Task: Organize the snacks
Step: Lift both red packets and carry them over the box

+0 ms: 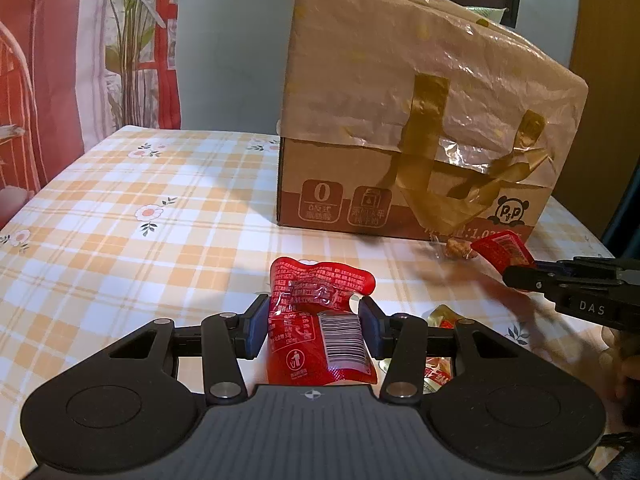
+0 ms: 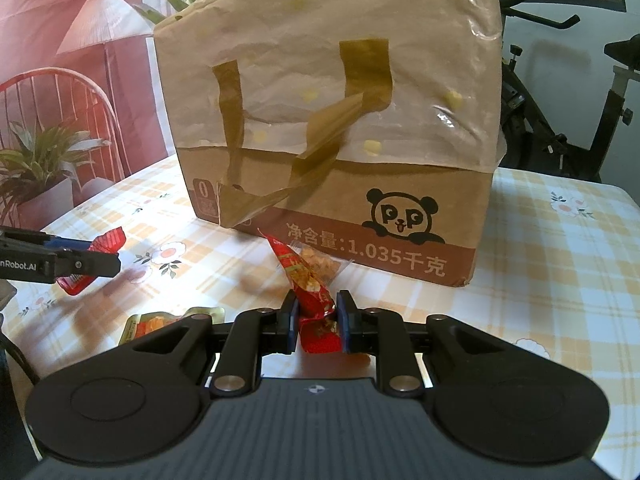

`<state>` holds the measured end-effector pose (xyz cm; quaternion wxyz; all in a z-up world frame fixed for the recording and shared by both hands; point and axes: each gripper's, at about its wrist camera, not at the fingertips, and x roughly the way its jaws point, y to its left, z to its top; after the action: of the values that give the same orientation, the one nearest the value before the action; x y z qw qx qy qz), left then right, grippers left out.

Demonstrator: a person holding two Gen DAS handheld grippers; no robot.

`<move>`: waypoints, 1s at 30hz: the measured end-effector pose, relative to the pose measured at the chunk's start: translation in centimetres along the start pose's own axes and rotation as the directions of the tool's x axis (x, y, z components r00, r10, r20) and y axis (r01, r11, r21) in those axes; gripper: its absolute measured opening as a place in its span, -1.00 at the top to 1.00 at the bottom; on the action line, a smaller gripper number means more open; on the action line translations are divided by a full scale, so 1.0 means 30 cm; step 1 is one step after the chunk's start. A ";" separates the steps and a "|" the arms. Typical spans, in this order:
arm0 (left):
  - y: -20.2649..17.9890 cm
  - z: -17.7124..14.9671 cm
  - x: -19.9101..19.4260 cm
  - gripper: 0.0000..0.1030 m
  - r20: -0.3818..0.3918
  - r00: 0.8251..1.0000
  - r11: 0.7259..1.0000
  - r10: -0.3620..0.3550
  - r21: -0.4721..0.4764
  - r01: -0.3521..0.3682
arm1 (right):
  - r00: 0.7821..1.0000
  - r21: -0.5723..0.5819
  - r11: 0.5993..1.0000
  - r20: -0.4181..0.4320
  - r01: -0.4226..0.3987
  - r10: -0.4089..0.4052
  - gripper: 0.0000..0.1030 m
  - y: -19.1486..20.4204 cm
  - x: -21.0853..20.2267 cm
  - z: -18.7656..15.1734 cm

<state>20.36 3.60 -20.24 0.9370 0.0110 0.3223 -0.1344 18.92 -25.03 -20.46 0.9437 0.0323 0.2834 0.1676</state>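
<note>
My left gripper (image 1: 314, 316) is shut on a red snack packet (image 1: 320, 320) with a barcode, held above the checked tablecloth. My right gripper (image 2: 318, 312) is shut on another red snack packet (image 2: 308, 280), whose clear end shows brown pieces. From the left wrist view the right gripper (image 1: 516, 276) comes in from the right with its red packet (image 1: 504, 250). In the right wrist view the left gripper (image 2: 108, 262) reaches in from the left with its packet (image 2: 106, 240). A tall cardboard box (image 2: 328, 120) lined with a paper bag stands just behind both.
A yellow-orange snack packet (image 2: 154, 322) lies on the checked tablecloth (image 1: 120, 220) between the grippers, with its corner (image 1: 440, 316) also behind my left gripper. A potted plant (image 2: 36, 164) and a red chair stand off the table's left; an exercise bike (image 2: 560, 100) stands at the right.
</note>
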 end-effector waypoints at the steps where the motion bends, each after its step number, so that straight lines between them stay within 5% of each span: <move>1: -0.002 0.006 -0.006 0.03 0.005 1.000 1.000 0.008 0.007 -0.008 | 1.000 0.000 1.000 0.004 0.003 -0.003 0.60 0.002 -0.004 0.000; 11: -0.009 0.241 -0.137 0.03 0.188 0.982 0.999 -0.036 0.023 0.033 | 0.983 0.068 0.996 0.179 -0.053 0.040 0.60 0.032 -0.189 0.095; 17: -0.093 0.432 -0.206 0.02 0.343 0.936 0.992 -0.080 0.121 0.041 | 0.921 0.047 0.987 0.369 -0.152 0.124 0.60 0.024 -0.309 0.309; 21: -0.138 0.559 -0.182 0.01 0.388 0.916 0.988 -0.102 0.143 0.049 | 0.903 0.039 0.991 0.419 -0.127 0.099 0.60 -0.013 -0.302 0.441; 25: -0.158 0.666 -0.094 0.01 0.365 0.926 0.989 -0.098 0.142 0.049 | 0.896 0.073 0.997 0.445 -0.037 0.000 0.60 -0.063 -0.259 0.548; 30: -0.173 0.744 0.029 0.01 0.310 0.948 0.990 -0.069 0.136 0.028 | 0.916 0.144 0.988 0.387 0.050 -0.102 0.60 -0.139 -0.170 0.612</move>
<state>33.09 -4.00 -2.76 0.9700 0.0427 0.1598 -0.1782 26.20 -30.03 -3.07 0.9830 0.1159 0.0998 0.1018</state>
